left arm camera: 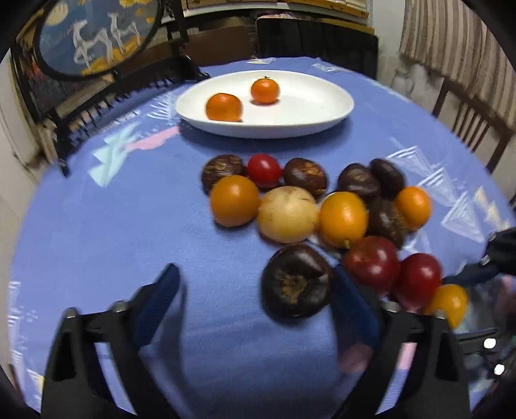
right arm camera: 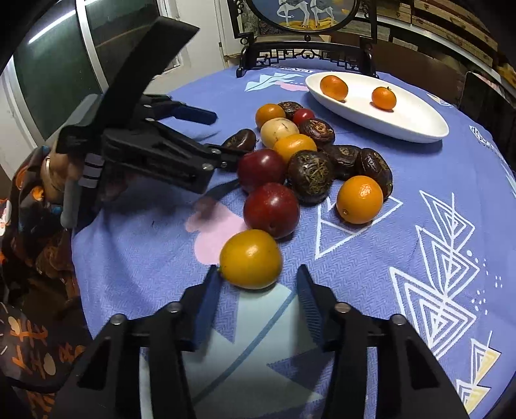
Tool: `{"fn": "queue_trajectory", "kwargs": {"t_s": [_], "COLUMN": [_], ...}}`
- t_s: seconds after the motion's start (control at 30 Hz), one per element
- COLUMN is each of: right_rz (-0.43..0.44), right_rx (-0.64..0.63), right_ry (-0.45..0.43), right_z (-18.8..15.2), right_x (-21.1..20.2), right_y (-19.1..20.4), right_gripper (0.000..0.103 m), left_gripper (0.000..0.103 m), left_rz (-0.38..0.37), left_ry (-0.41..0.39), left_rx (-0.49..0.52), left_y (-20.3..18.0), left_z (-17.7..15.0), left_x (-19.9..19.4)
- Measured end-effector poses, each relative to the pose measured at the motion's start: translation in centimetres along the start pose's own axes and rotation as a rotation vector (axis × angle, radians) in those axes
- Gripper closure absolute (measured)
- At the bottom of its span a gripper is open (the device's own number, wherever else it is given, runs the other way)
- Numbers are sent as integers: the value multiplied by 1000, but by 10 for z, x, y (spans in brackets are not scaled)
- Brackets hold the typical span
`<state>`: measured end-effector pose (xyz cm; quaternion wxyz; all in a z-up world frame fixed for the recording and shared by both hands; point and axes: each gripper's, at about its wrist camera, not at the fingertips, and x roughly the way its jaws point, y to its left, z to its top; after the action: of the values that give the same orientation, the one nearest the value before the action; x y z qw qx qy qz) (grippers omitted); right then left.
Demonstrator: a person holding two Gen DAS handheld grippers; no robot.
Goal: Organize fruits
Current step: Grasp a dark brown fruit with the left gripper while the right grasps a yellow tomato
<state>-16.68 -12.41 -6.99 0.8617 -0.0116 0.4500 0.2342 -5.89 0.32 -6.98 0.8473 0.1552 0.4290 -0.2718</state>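
A white oval plate (left arm camera: 309, 119) (right arm camera: 416, 125) at the table's far side holds two small oranges (left arm camera: 224, 107) (left arm camera: 264, 91). A pile of fruit lies on the blue cloth: dark brown chestnut-like fruits, orange and yellow fruits, red ones and a pale one (left arm camera: 288, 214). My left gripper (left arm camera: 254, 274) is open; a dark brown fruit (left arm camera: 296, 281) lies against its right finger. My right gripper (right arm camera: 256, 277) is open around the near side of a yellow fruit (right arm camera: 251, 258). The left gripper also shows in the right wrist view (right arm camera: 222, 135), at the pile's left.
A dark carved stand with a round painted panel (left arm camera: 96, 35) (right arm camera: 306, 19) stands at the table's far edge. Wooden chairs (left arm camera: 467, 119) are beyond the table on the right. The person's hand and patterned sleeve (right arm camera: 35, 225) are at the left.
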Motion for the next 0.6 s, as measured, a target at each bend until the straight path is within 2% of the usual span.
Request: {"fn": "queue_trajectory", "kwargs": {"t_s": [0.03,0.07,0.1,0.17,0.27,0.5,0.6], "right_rz": [-1,-4,-6,-6,-15,-25,-30], "right_rx": [0,-7,-12,-10,-5,23,26], "right_ry": [-3,-5,-6,-10,-14,-33,-40], "right_z": [0,-1,-1,-2,-4,-6,-7], "right_x": [0,-1,-1,-1,-4,-12,-16], "right_y": [0,1,2,2,2,-3,-5], "right_gripper": [64,65,65,65,65,65,65], "left_gripper": [50,57,61,61,62,62,62], "left_rz": [-53,-89,-93,-65,-66,-12,38], "left_ry": [15,29,32,28,27,-42,-64], "left_rx": [-15,-25,-22,6,1,-28,-31], "left_y": [0,-1,-3,-10,-14,-9,-9], "left_z": [-1,-2,-3,-8,-11,-6,-2], "left_x": [0,0,0,-3,-9,-36,-44]}}
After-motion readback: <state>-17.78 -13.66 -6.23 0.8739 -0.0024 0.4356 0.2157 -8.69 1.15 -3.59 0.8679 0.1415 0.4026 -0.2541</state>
